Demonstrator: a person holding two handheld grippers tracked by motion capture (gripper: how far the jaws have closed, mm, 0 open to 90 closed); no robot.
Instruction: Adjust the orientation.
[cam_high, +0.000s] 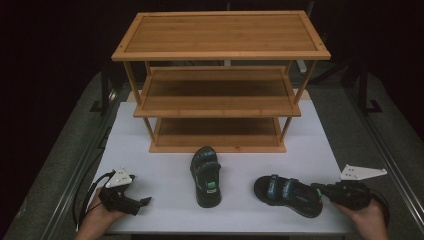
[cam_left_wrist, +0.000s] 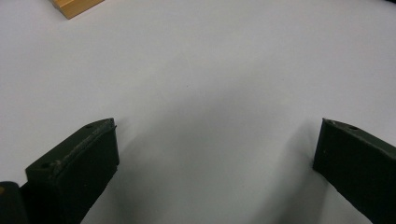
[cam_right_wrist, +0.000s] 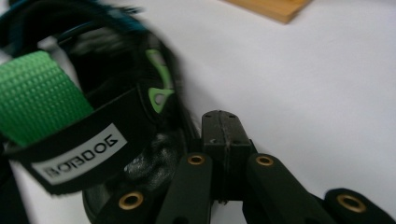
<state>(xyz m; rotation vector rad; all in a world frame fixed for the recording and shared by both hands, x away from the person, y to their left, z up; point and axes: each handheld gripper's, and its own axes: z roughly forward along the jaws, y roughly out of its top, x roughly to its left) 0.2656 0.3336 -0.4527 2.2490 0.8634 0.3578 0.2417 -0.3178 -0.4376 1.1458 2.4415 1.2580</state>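
With your right gripper (cam_high: 321, 190) closed empty at the heel of the right sandal (cam_high: 287, 194) on the near desk (cam_high: 165, 200), part its fingers before reaching in, while your left gripper (cam_high: 142, 202) waits spread wide, well left of the other sandal (cam_high: 206, 176).

Bare table (cam_high: 150, 165) left; sandals (cam_high: 206, 176) block centre.

Two sandals (cam_high: 206, 176) (cam_high: 288, 194), one three-tier shelf (cam_high: 220, 80).

A wooden rack (cam_high: 220, 80) stands at the white surface's (cam_high: 150, 210) far edge; two sandals (cam_high: 206, 176) lie near its front edge.
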